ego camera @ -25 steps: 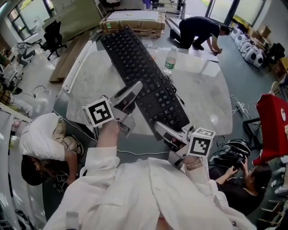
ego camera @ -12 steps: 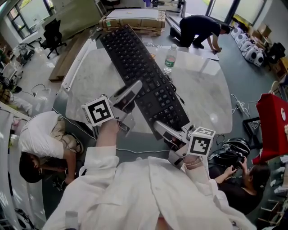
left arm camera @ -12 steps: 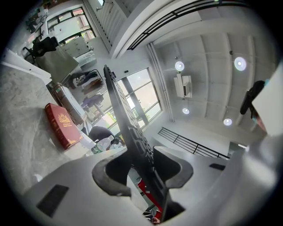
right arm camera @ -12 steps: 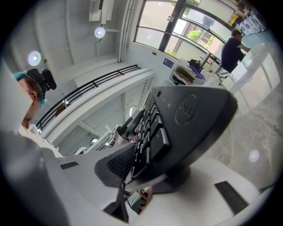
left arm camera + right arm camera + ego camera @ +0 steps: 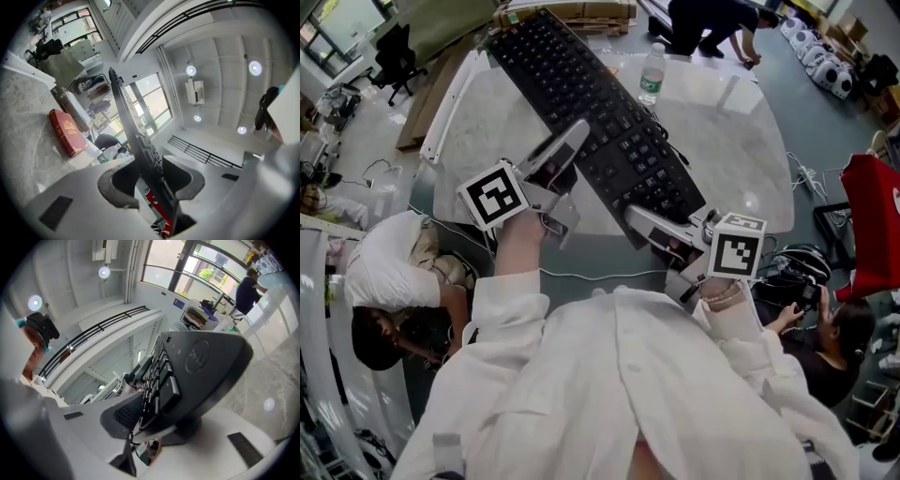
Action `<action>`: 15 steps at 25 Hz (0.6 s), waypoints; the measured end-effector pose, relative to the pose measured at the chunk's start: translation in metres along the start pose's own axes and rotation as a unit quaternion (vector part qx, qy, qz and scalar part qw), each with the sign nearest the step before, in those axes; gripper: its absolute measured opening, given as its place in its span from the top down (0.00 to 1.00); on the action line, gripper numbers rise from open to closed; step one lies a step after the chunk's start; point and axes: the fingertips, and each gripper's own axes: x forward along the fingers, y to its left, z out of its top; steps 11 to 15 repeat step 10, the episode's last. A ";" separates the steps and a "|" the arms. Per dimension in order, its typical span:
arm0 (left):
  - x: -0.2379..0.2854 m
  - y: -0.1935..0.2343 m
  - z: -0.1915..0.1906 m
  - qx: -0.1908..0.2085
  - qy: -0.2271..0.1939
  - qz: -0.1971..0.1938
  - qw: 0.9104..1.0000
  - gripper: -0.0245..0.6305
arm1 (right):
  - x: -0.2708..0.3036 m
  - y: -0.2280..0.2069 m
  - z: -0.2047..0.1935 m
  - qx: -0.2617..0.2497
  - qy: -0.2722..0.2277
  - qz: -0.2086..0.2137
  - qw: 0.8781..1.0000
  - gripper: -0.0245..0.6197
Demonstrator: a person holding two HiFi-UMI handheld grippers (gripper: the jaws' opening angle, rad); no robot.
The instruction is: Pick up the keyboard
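A long black keyboard [image 5: 600, 131] hangs slantwise above the marble table [image 5: 741, 159], its far end at the upper left. My left gripper [image 5: 572, 142] is shut on its long left edge near the middle. In the left gripper view the keyboard [image 5: 126, 112] stands edge-on between the two pads of the left gripper [image 5: 152, 176]. My right gripper [image 5: 635, 218] is shut on the near end. The right gripper view shows the keyboard's corner [image 5: 206, 362] with a round logo clamped in the right gripper [image 5: 154, 420].
A water bottle [image 5: 652, 73] stands on the table beyond the keyboard. A red book [image 5: 65, 131] lies on the table. People are around the table: one crouched at the left [image 5: 384, 291], one bent over at the back [image 5: 712, 19], one seated at the right [image 5: 825, 328].
Both grippers keep the same hold on the keyboard. The head view has tilted, so the table, keyboard and grippers sit a little higher in the frame.
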 end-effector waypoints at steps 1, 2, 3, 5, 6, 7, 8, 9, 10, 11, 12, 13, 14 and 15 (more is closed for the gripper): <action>0.000 0.002 0.000 -0.001 0.000 0.003 1.000 0.74 | 0.001 -0.001 0.001 -0.001 0.002 0.001 1.000 0.79; -0.001 0.005 0.000 -0.006 0.000 0.008 1.000 0.74 | 0.002 -0.002 0.002 -0.006 0.005 0.002 1.000 0.79; -0.003 0.007 -0.001 -0.012 0.000 0.014 1.000 0.74 | 0.003 -0.002 0.002 -0.012 0.010 0.002 1.000 0.79; -0.006 0.010 -0.001 -0.019 0.001 0.019 1.000 0.74 | 0.005 -0.001 0.001 -0.016 0.017 0.001 1.000 0.79; -0.007 0.010 -0.001 -0.020 0.000 0.017 1.000 0.74 | 0.005 -0.003 0.001 -0.014 0.019 -0.001 1.000 0.79; -0.006 0.009 0.000 -0.021 -0.003 0.013 1.000 0.74 | 0.005 -0.005 0.001 -0.011 0.021 -0.002 1.000 0.79; -0.005 0.009 -0.001 -0.020 -0.005 0.009 1.000 0.74 | 0.004 -0.008 0.001 -0.010 0.023 -0.003 1.000 0.79; -0.004 0.010 -0.002 -0.020 -0.008 0.006 1.000 0.74 | 0.003 -0.010 0.001 -0.010 0.026 -0.004 1.000 0.79; -0.003 0.010 -0.003 -0.020 -0.010 0.003 1.000 0.74 | 0.002 -0.013 0.000 -0.010 0.028 -0.005 1.000 0.79; -0.003 0.010 -0.003 -0.020 -0.010 0.003 1.000 0.74 | 0.002 -0.013 0.000 -0.010 0.028 -0.005 1.000 0.79; -0.003 0.010 -0.003 -0.020 -0.010 0.003 1.000 0.74 | 0.002 -0.013 0.000 -0.010 0.028 -0.005 1.000 0.79; -0.003 0.010 -0.003 -0.020 -0.010 0.003 1.000 0.74 | 0.002 -0.013 0.000 -0.010 0.028 -0.005 1.000 0.79; -0.003 0.010 -0.003 -0.020 -0.010 0.003 1.000 0.74 | 0.002 -0.013 0.000 -0.010 0.028 -0.005 1.000 0.79; -0.003 0.010 -0.003 -0.020 -0.010 0.003 1.000 0.74 | 0.002 -0.013 0.000 -0.010 0.028 -0.005 1.000 0.79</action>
